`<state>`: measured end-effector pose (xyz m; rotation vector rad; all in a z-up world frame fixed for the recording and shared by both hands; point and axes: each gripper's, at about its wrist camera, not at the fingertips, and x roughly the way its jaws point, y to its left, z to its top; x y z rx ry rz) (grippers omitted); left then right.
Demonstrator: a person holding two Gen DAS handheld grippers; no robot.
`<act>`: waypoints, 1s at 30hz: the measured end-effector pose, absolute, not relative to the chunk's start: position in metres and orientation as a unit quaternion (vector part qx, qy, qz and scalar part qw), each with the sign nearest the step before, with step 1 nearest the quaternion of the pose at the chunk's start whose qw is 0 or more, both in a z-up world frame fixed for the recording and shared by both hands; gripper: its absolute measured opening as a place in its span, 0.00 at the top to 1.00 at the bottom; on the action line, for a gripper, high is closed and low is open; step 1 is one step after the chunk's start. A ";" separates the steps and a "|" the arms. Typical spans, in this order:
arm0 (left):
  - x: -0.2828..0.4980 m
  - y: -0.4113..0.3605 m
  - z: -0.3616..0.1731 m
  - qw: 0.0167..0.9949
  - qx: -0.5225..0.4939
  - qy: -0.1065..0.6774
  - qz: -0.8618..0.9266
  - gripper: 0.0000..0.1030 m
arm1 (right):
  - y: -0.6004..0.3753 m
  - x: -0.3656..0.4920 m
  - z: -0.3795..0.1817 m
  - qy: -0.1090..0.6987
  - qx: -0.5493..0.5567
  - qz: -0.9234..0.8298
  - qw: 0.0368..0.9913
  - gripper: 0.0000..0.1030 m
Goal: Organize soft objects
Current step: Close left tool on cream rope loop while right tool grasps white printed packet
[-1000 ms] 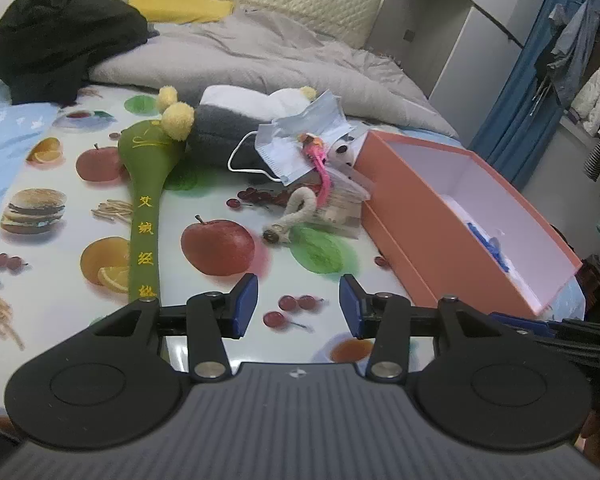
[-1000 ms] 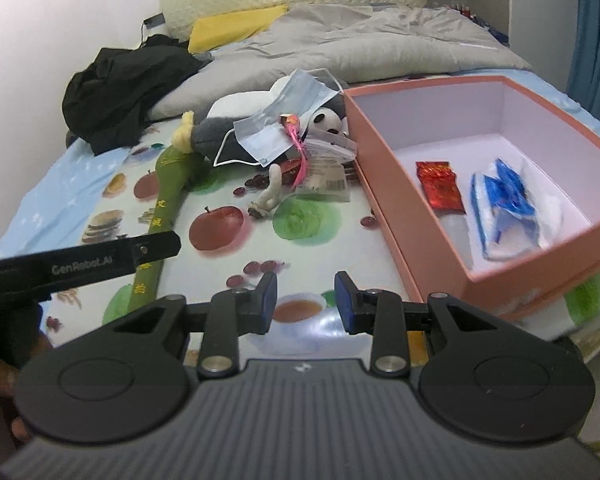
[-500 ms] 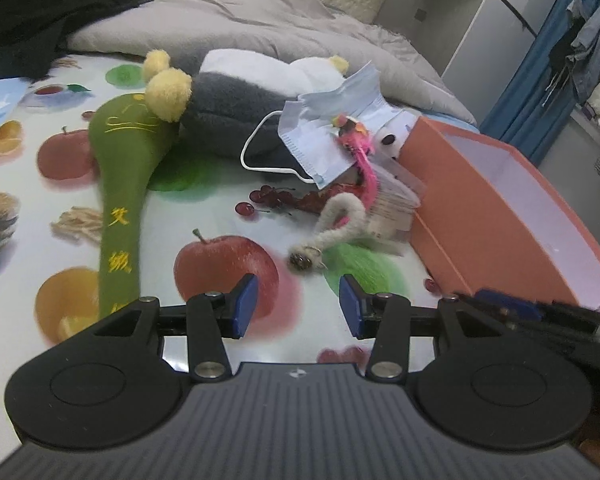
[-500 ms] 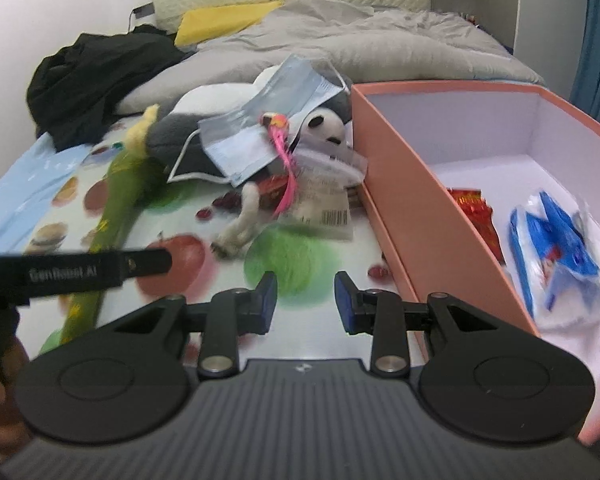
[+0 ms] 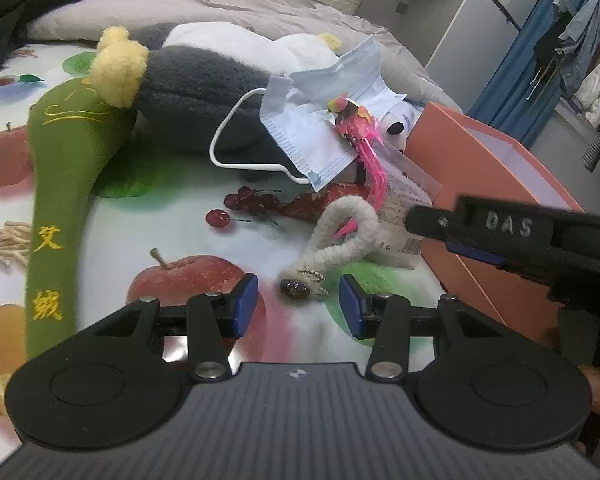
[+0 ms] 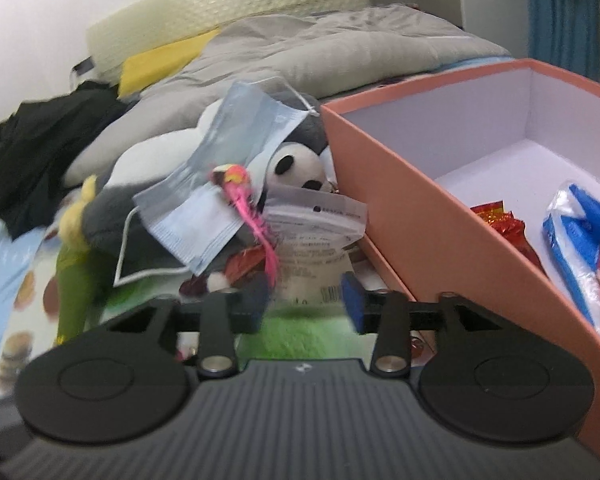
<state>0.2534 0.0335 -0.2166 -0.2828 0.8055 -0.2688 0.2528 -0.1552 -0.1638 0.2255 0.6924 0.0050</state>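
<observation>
Our left gripper (image 5: 298, 306) has its blue pads apart, with nothing pressed between them. Just past the pads lies the metal clasp end of a white cord loop (image 5: 342, 236), resting on the fruit-print sheet (image 5: 148, 224).

Our right gripper (image 6: 305, 300) is opening its jaws; nothing is clamped. A clear packet (image 6: 314, 240) with printed text lies just beyond its pads, between them in the view, but we cannot tell whether it touches them.

Moving outward, the soft things sit in one pile beside the box. A pink feathered toy (image 5: 360, 136) lies across a blue face mask (image 5: 320, 120), whose white ear loop trails onto the sheet. The mask drapes over a grey and white plush (image 5: 204, 92) with yellow tufts. A small panda toy (image 6: 296, 168) peeks out behind the packet. A long green pad (image 5: 60, 184) with yellow stitched characters lies to the left, its top touching the plush.

To the right stands an open orange box (image 6: 400, 184), touching the pile. Inside lie a red wrapper (image 6: 504, 224) and a blue and white pack (image 6: 580, 240).

Behind everything are a grey quilt (image 6: 320, 48) and black clothing (image 6: 40, 140).
</observation>
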 end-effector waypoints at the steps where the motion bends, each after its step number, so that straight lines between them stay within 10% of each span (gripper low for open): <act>1: 0.254 0.034 -0.217 0.902 -0.137 0.388 -0.130 0.50 | -0.155 0.255 -0.165 0.336 0.113 -0.001 0.935 0.49; 11: 0.266 0.037 -0.222 0.899 -0.163 0.383 -0.138 0.52 | -0.151 0.272 -0.168 0.316 0.143 -0.034 0.937 0.49; 17: 0.270 0.033 -0.227 0.893 -0.173 0.390 -0.142 0.71 | -0.154 0.286 -0.176 0.328 0.170 -0.055 0.927 0.52; 23: 0.268 0.037 -0.226 0.894 -0.190 0.382 -0.136 0.84 | -0.164 0.292 -0.184 0.345 0.198 -0.046 0.917 0.77; 30: 0.260 0.043 -0.223 0.896 -0.198 0.378 -0.124 0.89 | -0.163 0.279 -0.177 0.341 0.188 -0.024 0.921 0.84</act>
